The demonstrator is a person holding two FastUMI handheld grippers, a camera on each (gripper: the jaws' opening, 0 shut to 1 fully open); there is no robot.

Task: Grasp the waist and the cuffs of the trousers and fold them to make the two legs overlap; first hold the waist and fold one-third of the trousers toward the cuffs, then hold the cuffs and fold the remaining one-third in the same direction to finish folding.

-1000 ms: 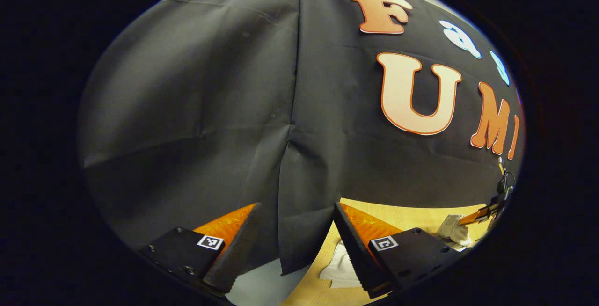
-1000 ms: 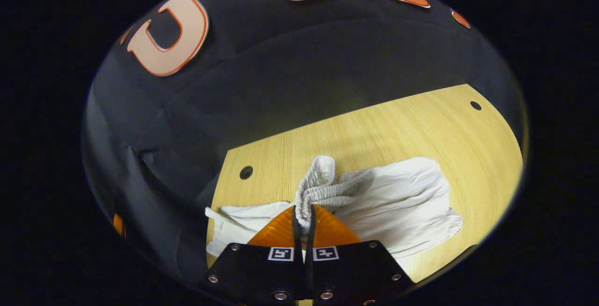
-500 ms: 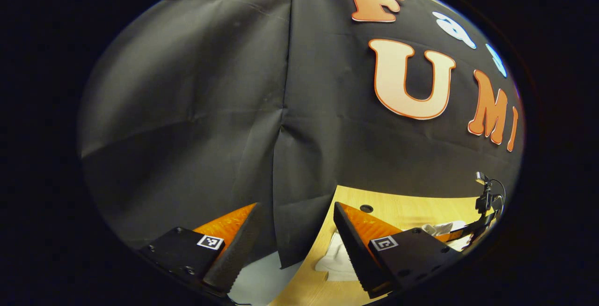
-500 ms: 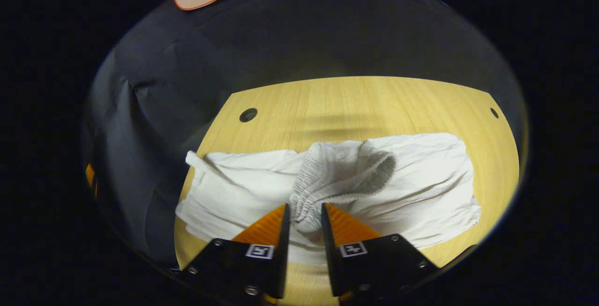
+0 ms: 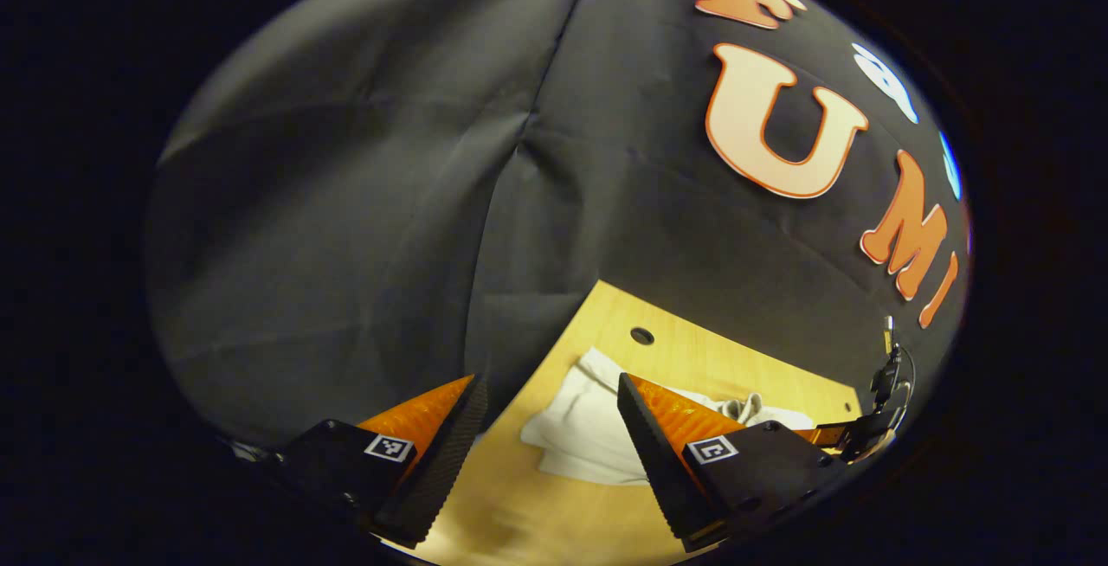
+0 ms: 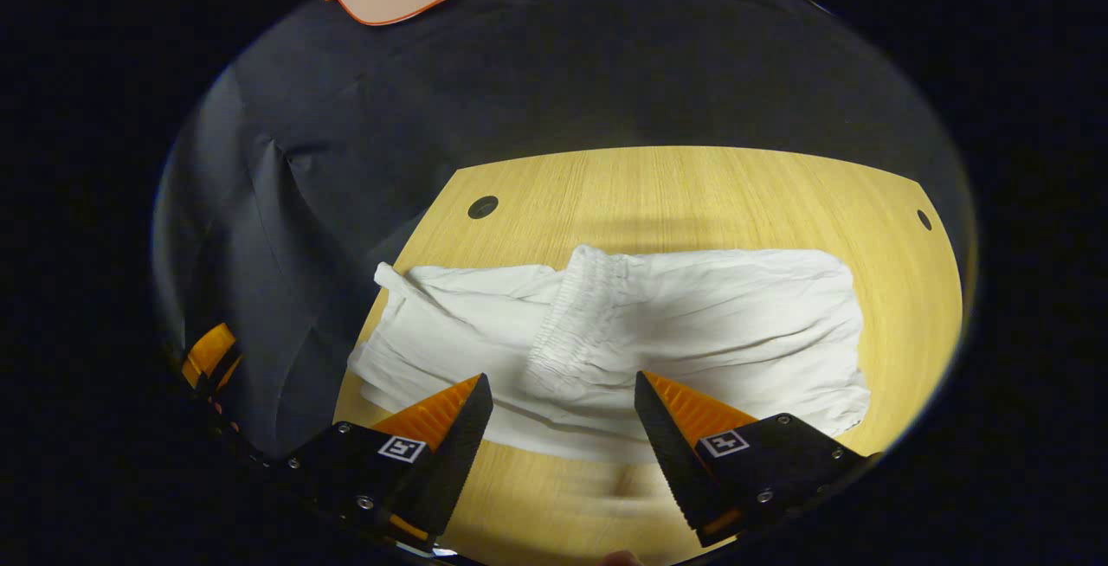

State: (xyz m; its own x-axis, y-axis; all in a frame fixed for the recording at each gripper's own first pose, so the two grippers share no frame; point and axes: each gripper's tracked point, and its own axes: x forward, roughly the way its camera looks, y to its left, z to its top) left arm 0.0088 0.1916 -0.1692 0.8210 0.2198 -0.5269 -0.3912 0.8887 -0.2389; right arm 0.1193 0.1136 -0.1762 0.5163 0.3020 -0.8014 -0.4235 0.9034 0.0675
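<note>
Waist released, first third-fold down.
Right gripper (image 6: pixel 563 393) jaws, clamped on the waist (image 6: pixel 578 315) a second ago, now gape wide and hold nothing; trousers (image 6: pixel 684 332) lie flat on the table (image 6: pixel 692 194), waistband laid across mid-length. Left gripper (image 5: pixel 550 393) also wide open, empty, now tipped toward the cuffs (image 5: pixel 576 414): cuff fold next.

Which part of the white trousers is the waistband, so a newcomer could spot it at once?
Start at the wooden table and find the white trousers spread across it. The waistband is the ridge running across the cloth near its middle, folded over onto the legs, just beyond the open right gripper. Its tight gathered ribbing sets it apart from the smoother cloth either side.
</note>
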